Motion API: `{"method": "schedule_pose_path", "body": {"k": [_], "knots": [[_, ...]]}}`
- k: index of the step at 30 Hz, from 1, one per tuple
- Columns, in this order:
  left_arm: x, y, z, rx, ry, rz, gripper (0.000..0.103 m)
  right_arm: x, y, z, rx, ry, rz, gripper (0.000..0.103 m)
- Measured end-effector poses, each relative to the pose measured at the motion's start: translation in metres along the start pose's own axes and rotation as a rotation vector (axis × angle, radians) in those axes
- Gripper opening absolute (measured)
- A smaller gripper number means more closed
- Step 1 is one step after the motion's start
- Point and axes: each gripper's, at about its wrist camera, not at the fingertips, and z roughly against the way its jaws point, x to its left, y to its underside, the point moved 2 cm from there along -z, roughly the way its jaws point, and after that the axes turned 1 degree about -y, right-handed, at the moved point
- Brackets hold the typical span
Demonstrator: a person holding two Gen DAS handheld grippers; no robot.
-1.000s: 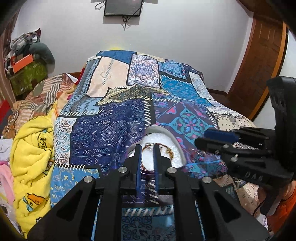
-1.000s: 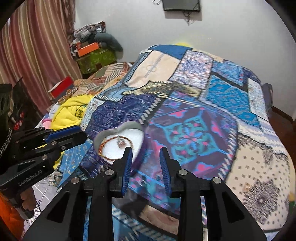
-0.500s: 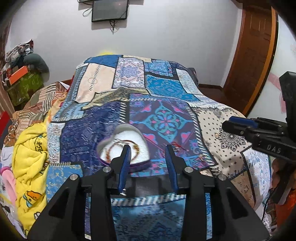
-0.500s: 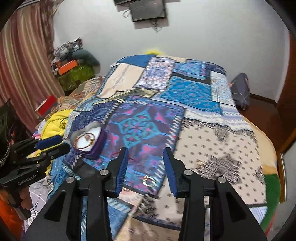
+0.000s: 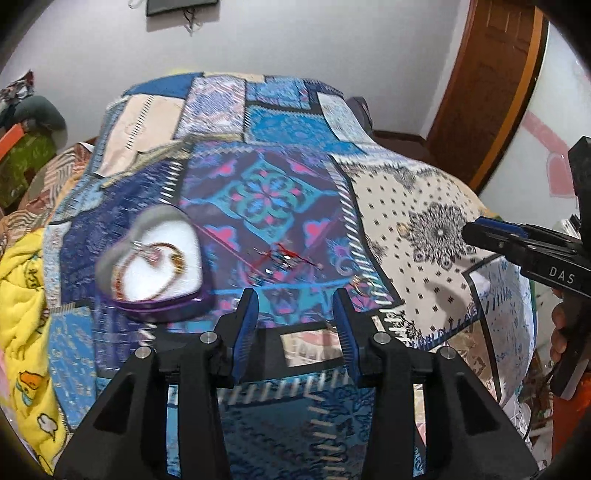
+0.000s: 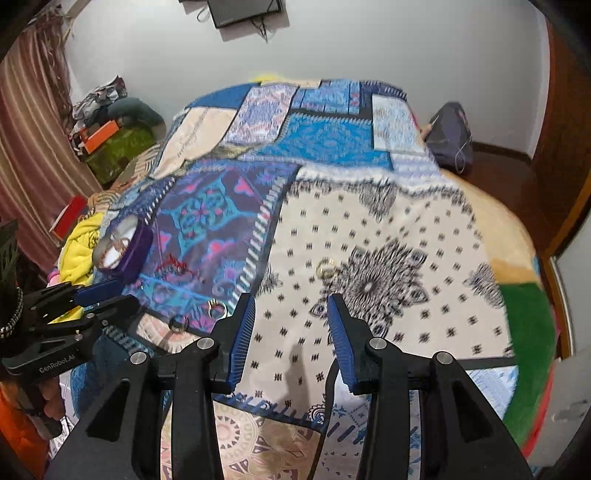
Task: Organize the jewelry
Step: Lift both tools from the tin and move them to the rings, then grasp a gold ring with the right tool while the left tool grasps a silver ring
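Note:
A purple heart-shaped jewelry box (image 5: 155,266) with a white lining lies open on the patchwork bedspread (image 5: 424,206), holding a bangle and a small pendant. It also shows far left in the right wrist view (image 6: 123,245). A red thread bracelet (image 5: 284,256) lies right of the box, just beyond my open, empty left gripper (image 5: 295,295). A gold ring (image 6: 327,267) lies on the white patch ahead of my open, empty right gripper (image 6: 291,299). Two small rings (image 6: 216,308) lie at left.
A yellow blanket (image 5: 22,314) and piled clothes sit left of the bed. A wooden door (image 5: 491,85) stands at right. A dark bag (image 6: 450,133) lies on the floor beyond the bed. A TV (image 6: 243,11) hangs on the wall.
Both grippers have swung right across the bed. The left gripper has opened wider and left the box. The right gripper now faces the gold ring on the white patch.

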Motion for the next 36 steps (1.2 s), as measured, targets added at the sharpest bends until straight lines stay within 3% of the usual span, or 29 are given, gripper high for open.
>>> {"method": "schedule_pose_path", "body": {"k": [9,15,22,29,36], "knots": [[-0.017,0.018,-0.036,0.107,0.061,-0.026,0.041,0.024,0.008,-0.035,0.08,-0.081,0.076,0.037],[-0.02,0.019,-0.043,0.094,0.076,-0.039,0.041,0.039,0.008,-0.055,0.11,-0.119,0.123,0.037],[-0.02,0.018,-0.05,0.07,0.059,-0.059,0.023,0.05,0.009,-0.072,0.144,-0.151,0.167,0.037],[-0.012,0.018,-0.049,0.071,0.085,-0.036,0.02,0.057,0.012,-0.073,0.133,-0.133,0.215,0.017],[-0.011,0.019,-0.04,0.061,0.062,-0.019,0.019,0.056,0.011,-0.069,0.13,-0.131,0.196,0.017]]}}
